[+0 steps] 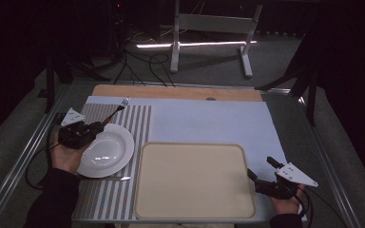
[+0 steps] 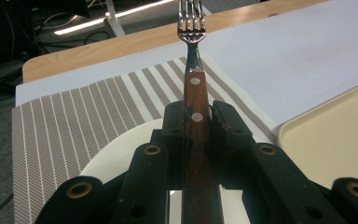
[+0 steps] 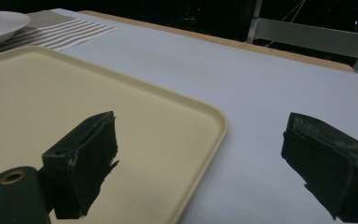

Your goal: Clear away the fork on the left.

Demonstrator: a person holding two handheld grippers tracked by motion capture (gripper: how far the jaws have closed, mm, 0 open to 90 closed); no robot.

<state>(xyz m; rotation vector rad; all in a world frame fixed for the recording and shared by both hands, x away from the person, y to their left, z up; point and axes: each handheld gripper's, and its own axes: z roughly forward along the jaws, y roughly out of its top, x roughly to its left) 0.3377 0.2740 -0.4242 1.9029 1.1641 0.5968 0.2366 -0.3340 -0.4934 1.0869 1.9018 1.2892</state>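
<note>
1. Firmly, our left gripper (image 2: 198, 122) clamps a wooden-handled fork (image 2: 194, 81) above the white plate (image 1: 105, 151), tines pointing away over the striped placemat (image 1: 138, 124).
2. We judge the fork could twist or slip, since the jaws pinch only its narrow handle.
3. Our right gripper (image 3: 205, 161) stands wide open at the corner of the beige tray (image 1: 194, 179).
4. We see plate and tray both bare.

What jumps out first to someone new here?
The left gripper, over the white plate on the striped mat, has its fingers clamped on a wooden-handled fork, tines pointing away. Next, the big cream tray at the table's near centre, bare. The right gripper hangs open at the tray's right edge.
</note>
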